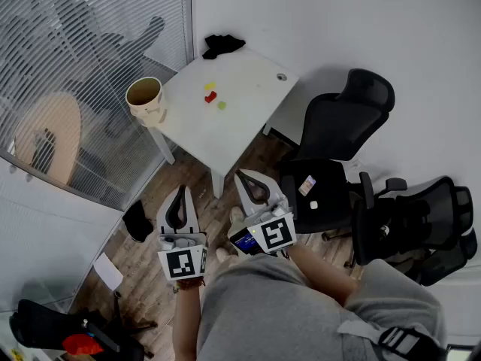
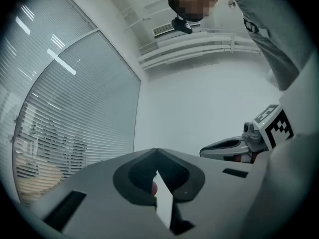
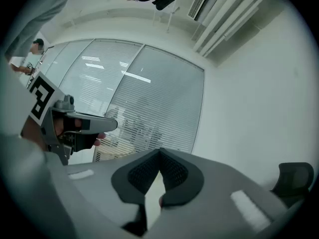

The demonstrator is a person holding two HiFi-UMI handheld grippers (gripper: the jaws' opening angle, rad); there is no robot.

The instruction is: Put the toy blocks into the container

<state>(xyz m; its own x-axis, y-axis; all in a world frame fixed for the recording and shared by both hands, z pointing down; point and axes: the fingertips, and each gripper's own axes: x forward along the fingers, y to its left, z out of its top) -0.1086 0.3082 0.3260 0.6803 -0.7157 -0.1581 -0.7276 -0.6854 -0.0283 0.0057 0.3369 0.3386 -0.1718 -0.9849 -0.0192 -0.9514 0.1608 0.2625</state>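
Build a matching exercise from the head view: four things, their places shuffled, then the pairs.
1 beige cylindrical container
2 red toy block
3 black cloth
4 black office chair

A on the floor, right of the white table
B at the table's far corner
C at the table's left corner
D between the yellow block and green block

Pairs: 1-C, 2-D, 3-B, 4-A

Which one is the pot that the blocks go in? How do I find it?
Find the white table beside the window blinds. The container stands at its left corner in the head view. It is the only tall, round, cream cup with an open top; the yellow block, red block and green block nearby are tiny.
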